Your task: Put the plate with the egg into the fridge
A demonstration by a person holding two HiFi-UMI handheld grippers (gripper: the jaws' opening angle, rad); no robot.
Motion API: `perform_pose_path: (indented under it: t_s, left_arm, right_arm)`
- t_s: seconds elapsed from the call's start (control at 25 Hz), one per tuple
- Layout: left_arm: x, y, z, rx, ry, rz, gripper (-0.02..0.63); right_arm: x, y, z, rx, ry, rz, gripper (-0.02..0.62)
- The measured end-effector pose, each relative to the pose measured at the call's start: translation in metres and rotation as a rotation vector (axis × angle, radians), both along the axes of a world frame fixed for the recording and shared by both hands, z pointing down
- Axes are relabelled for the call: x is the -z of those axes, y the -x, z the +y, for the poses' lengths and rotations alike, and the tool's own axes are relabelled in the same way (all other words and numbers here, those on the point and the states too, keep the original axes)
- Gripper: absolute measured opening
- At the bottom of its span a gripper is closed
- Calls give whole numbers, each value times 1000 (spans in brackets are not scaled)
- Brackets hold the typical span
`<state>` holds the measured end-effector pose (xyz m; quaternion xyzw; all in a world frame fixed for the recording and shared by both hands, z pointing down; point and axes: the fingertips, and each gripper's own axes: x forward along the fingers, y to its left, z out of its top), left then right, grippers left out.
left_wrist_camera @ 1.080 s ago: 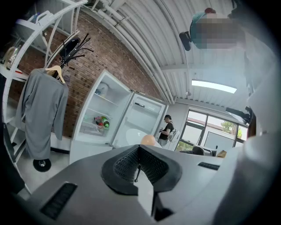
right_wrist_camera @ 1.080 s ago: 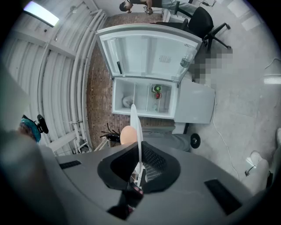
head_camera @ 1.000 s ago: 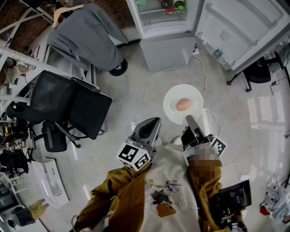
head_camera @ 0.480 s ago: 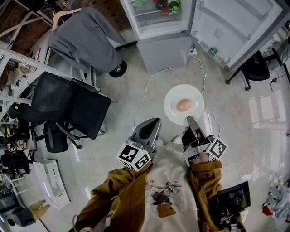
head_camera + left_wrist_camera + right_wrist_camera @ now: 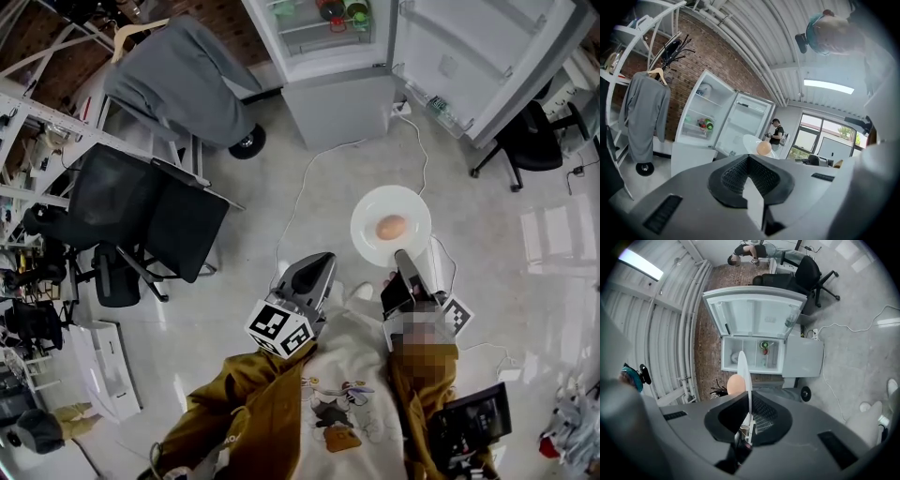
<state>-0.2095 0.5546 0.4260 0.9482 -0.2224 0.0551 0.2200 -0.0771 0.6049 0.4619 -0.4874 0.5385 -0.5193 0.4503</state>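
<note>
Currently: the right gripper jaws are clamped on the near rim of the white plate. The plate shows edge-on there, a thin upright blade running out from between the pads. The egg sits against the plate's left face in that view, just past the jaw tips.

From the head view, the right gripper grips the plate at the edge closest to the person. Plate level, egg resting about at its middle. Plate is carried in the air over the floor, short of the fridge, not inside it.

Left gripper jaws are pressed together, nothing pinched. In the head view it hangs beside the right one, apart from the plate and pointing roughly the same way. Its own camera catches plate and egg just above its tips.

Further out:
- Fridge upper compartment is open, door swung wide to the right.
- Shelves carry a few green and red items; the lower compartment is closed.
- A white cable runs across the floor in front of the fridge.
- Black office chair at left, grey garment on a hanger beyond it.
- The left gripper view shows a person standing far off by the windows.
</note>
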Motion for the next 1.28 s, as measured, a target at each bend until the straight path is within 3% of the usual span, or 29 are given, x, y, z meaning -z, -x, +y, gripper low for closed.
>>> perform_pose_path:
  t_s: [0.24,0.52,1.28]
  left_arm:
    - [1,-13,0,17,12,5,8]
    - [-7,-17,-32,52,25,27,8]
    - [-4,-39,-242,32,69,95,8]
  right_arm:
    - [-12,-16,9,-11,52,-21,18]
    - [-16,-22,-24,12,64,-28,18]
    - [-7,-44,-226,-29,107,-9,18]
